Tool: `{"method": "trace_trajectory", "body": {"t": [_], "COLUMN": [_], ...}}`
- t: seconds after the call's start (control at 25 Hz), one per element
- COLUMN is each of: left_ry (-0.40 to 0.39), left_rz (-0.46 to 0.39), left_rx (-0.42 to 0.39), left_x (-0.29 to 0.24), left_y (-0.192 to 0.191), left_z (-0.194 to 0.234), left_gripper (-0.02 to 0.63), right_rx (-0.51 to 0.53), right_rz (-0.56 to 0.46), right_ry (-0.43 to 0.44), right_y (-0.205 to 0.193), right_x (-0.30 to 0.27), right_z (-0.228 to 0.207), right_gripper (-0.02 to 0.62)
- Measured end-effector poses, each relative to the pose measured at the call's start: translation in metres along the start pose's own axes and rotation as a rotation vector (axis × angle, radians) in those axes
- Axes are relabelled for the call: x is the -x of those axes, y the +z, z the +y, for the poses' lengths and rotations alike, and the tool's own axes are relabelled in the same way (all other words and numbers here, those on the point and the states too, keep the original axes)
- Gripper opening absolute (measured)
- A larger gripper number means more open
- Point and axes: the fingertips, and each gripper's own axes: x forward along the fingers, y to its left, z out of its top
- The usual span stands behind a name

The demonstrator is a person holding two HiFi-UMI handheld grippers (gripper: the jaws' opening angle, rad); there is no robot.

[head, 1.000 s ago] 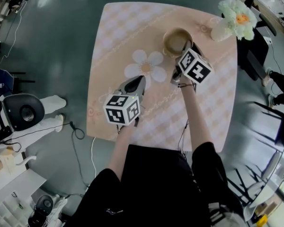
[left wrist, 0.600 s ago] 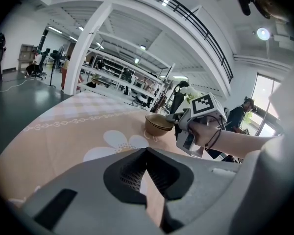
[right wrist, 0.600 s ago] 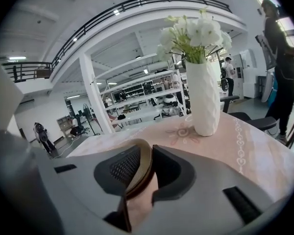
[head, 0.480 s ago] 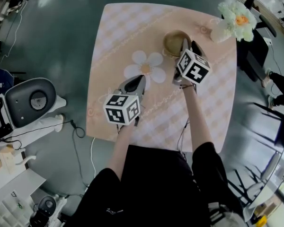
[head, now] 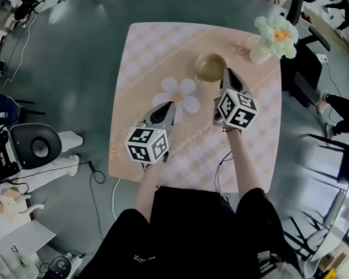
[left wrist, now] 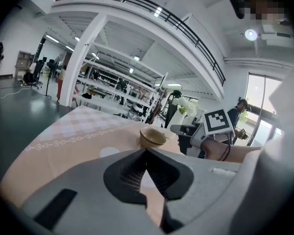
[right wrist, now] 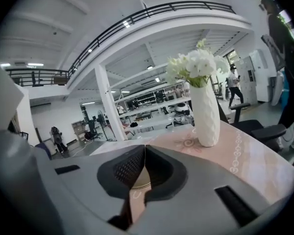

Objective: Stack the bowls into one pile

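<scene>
The bowl (head: 210, 67) is sitting toward the worktop's (head: 139, 51) far edge, near the vase (head: 257, 52). The right tool (head: 226, 74) is hovering just beside the bowl, its jaws closing together on nothing. The left tool (head: 168, 107) is hanging by the flower print (head: 179, 89), its jaws pressed together and empty.

Left claw (head: 167, 107), right claw (head: 227, 73): closed, empty

One cloth-covered table (head: 151, 45) carries, at its far right, one visible bowl (head: 210, 67), any nested beneath it impossible to count, and one white vase (head: 257, 54) of flowers; two grippers on the near side, left gripper (head: 167, 106) and right gripper (head: 227, 73)
</scene>
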Motion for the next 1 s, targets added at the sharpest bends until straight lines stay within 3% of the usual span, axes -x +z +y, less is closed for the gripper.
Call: {"method": "trace_trajectory", "body": {"t": [0.28, 0.48, 1.0], "left_ry": [-0.026, -0.036, -0.017], "left_rz": [-0.099, -0.160, -0.289], "left_rx": [-0.089, -0.147, -0.213], "left_x": [0.018, 0.054, 0.101], "left_y": [0.036, 0.044, 0.068], "left_z": [-0.011, -0.038, -0.067], "left_gripper": [-0.003, -0.003, -0.003], "right_rx": [-0.010, -0.006, 0.010], "right_rz": [-0.028, -0.066, -0.167], "right_ry": [0.165, 0.252, 0.369], "right_y": [0.016, 0.028, 0.054], "right_x": [0.039, 0.096, 0.169], "right_z": [0.035, 0.047, 0.055], "right_gripper": [-0.006, -0.006, -0.006]}}
